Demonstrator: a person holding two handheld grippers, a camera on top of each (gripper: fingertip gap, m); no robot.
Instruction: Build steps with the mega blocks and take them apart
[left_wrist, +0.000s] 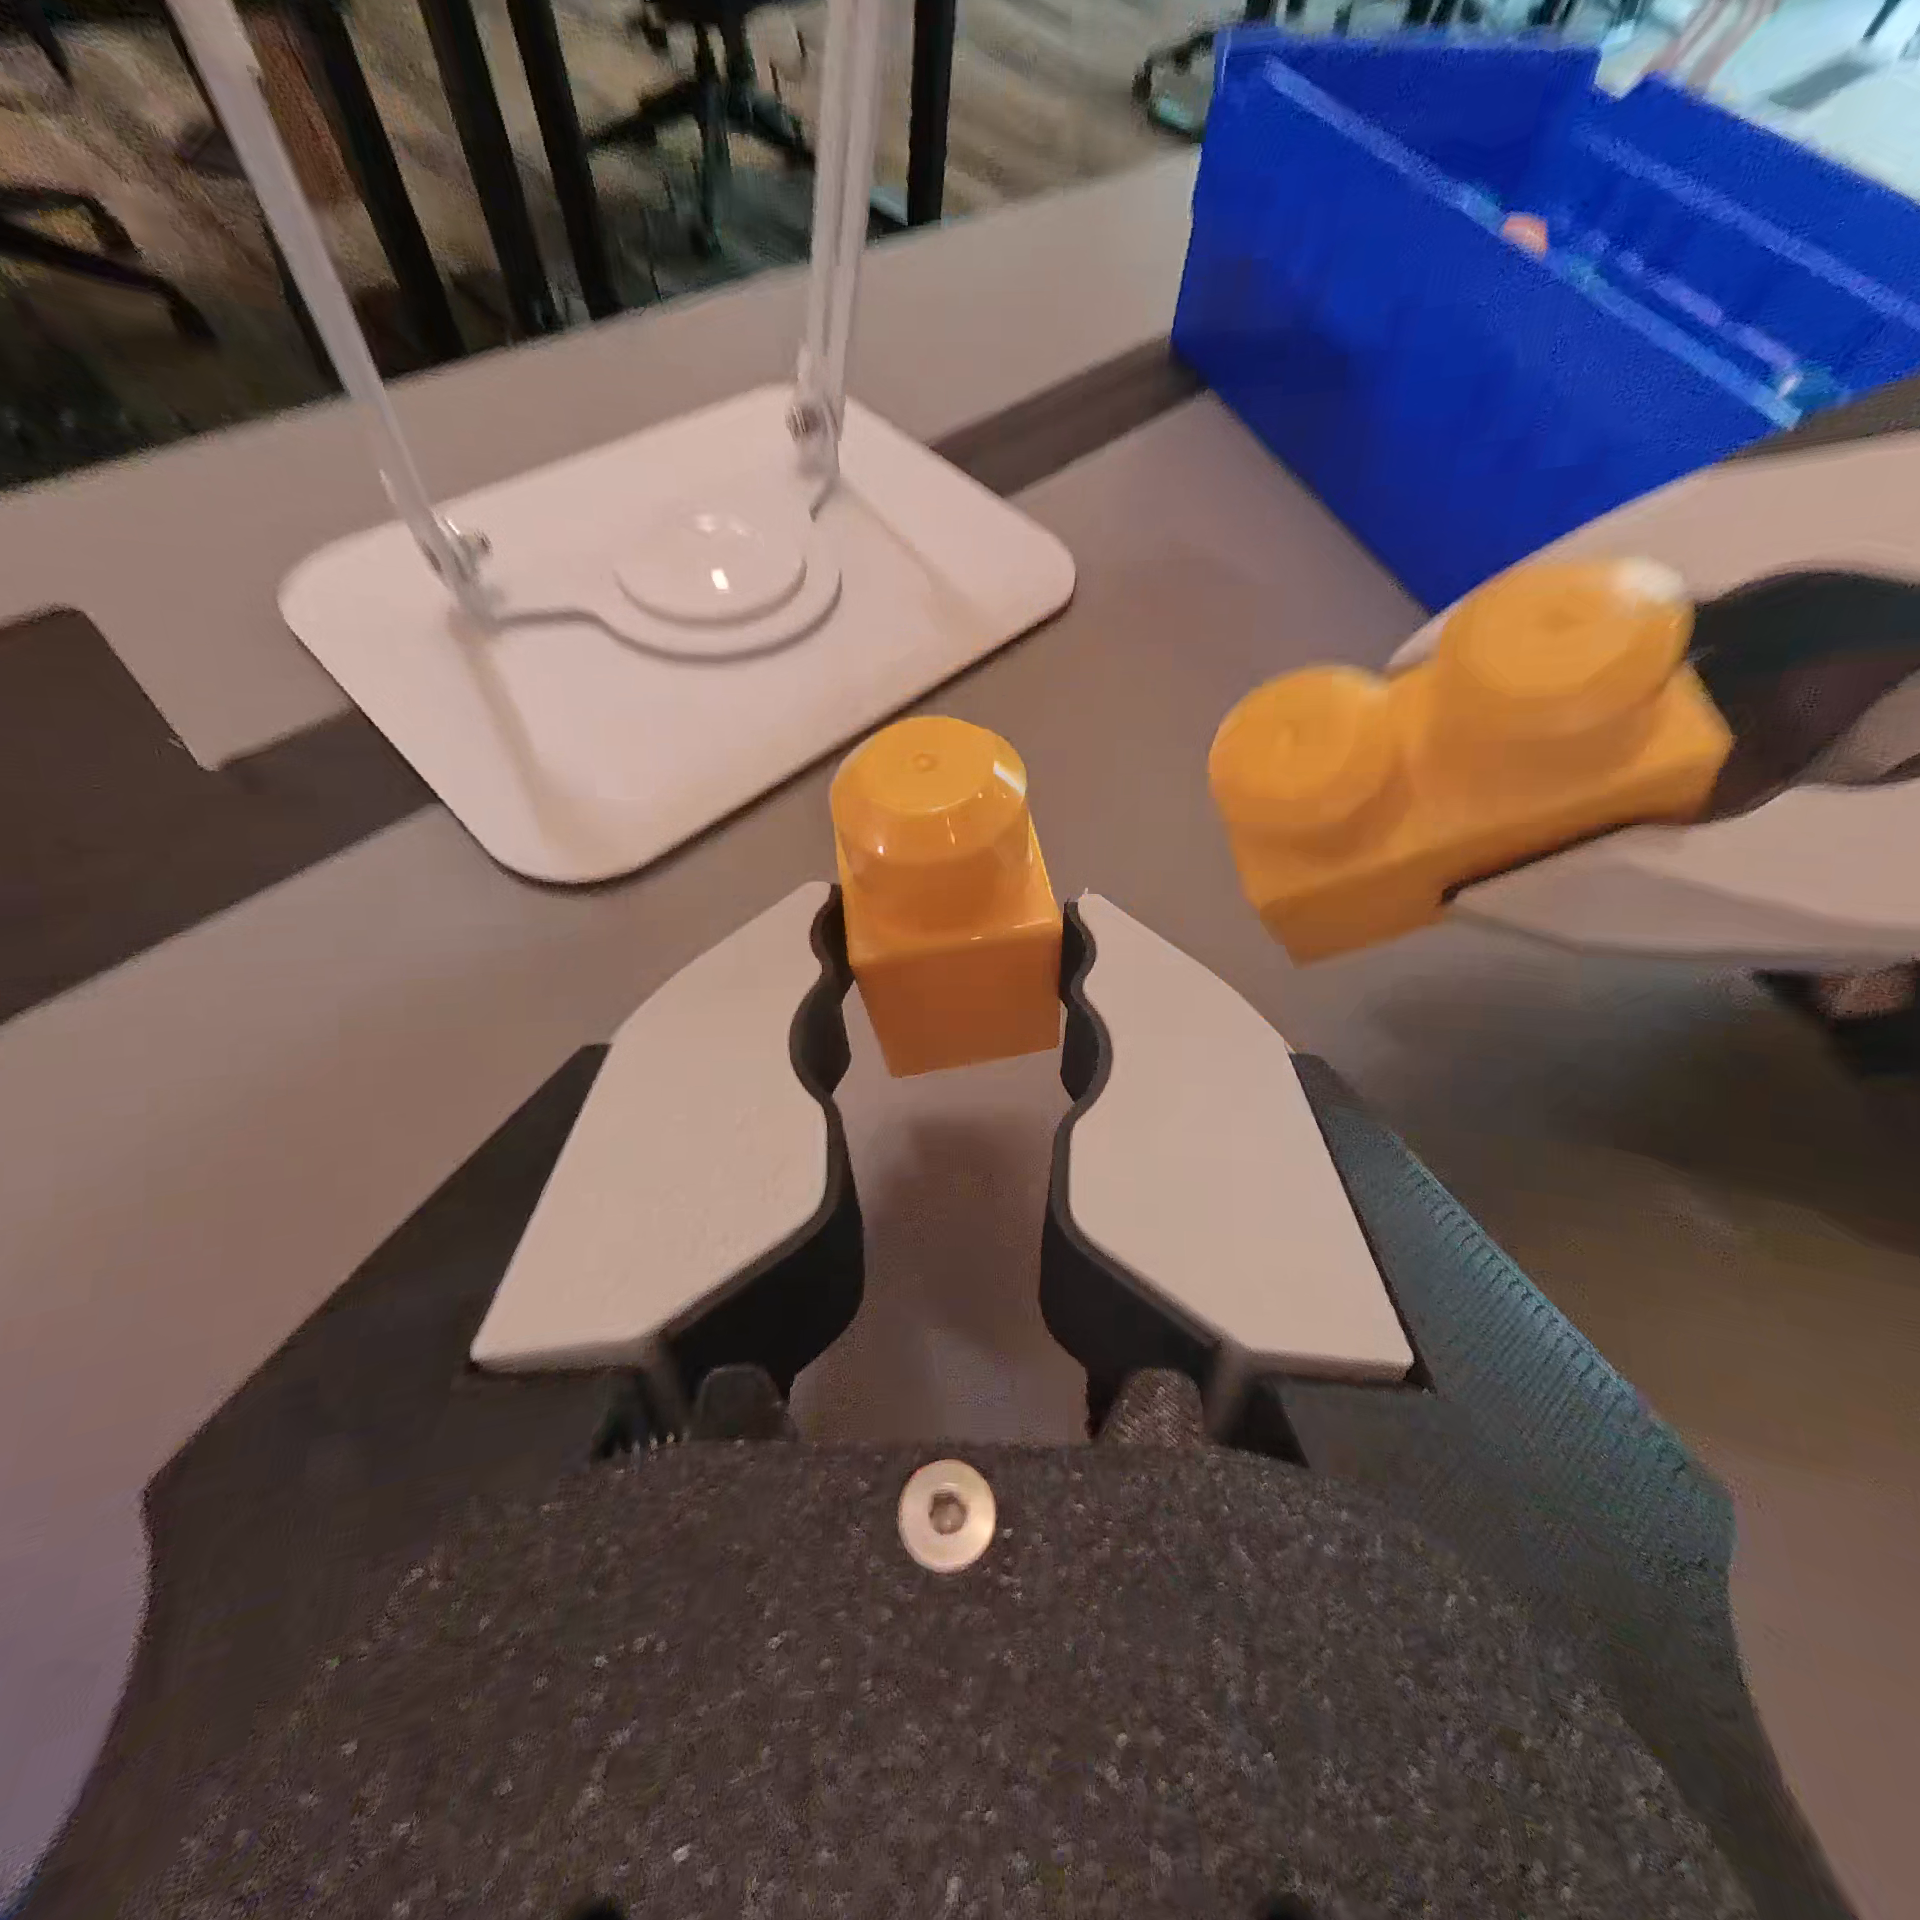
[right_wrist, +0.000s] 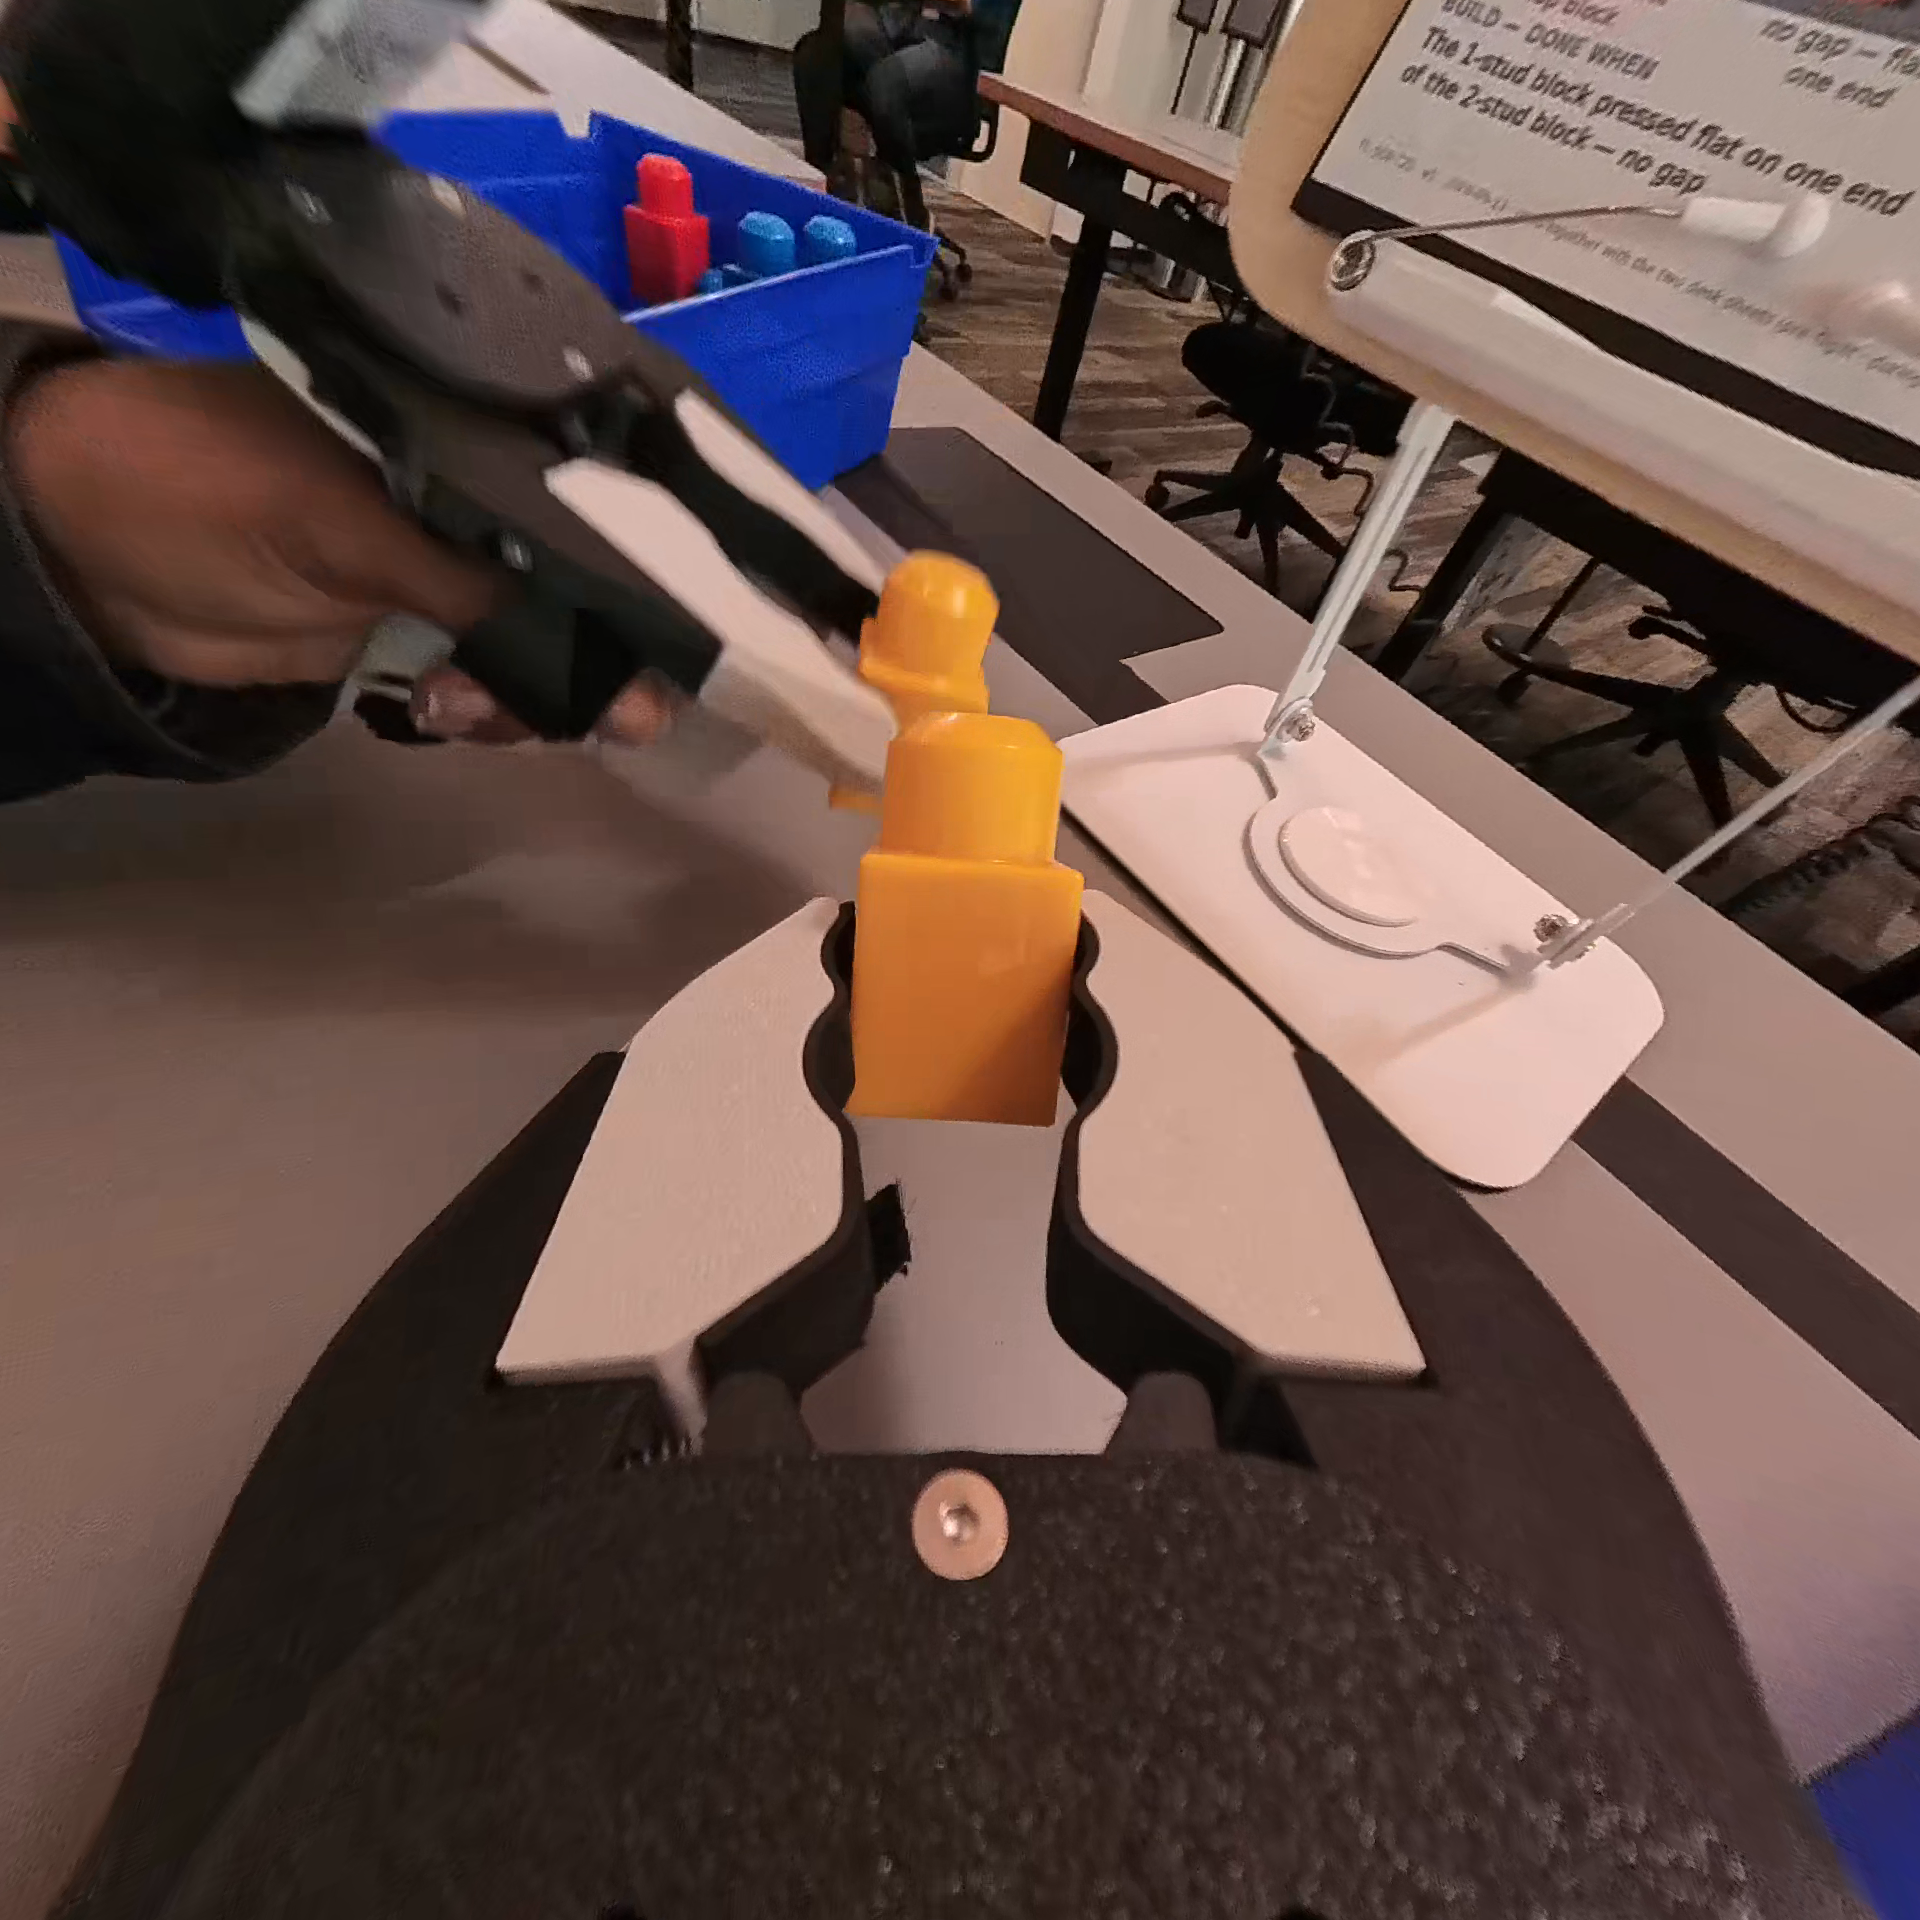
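Left tongs (left_wrist: 948, 914): clenched on the one-stud orange block (left_wrist: 940, 914); the dark pads press its two side faces near the fingertips.
One-stud orange block: held upright, stud on top, clear of the grey counter (left_wrist: 312, 1039).
Right tongs (right_wrist: 961, 935): clenched on the two-stud orange block (right_wrist: 961, 977), gripped across its width at one end.
Two-stud orange block: held off the counter; in the left wrist view it sits just right of the one-stud block, tilted, both studs facing the camera, with a visible gap between the two blocks.
Block relation: apart, not joined.
Person's hand (right_wrist: 239, 561): wraps the handle of the left tongs, seen in the right wrist view at upper left.
Blue bin (right_wrist: 790, 332): stands on the counter beyond the left tongs; holds a red block (right_wrist: 665, 234) and blue blocks (right_wrist: 795, 244).
White stand base (left_wrist: 675, 634): lies flat on the counter beyond the blocks; thin rods rise from it.
Instruction board (right_wrist: 1621, 208): mounted on the stand, at upper right in the right wrist view.
Background: office chairs and desk legs on a patterned floor.
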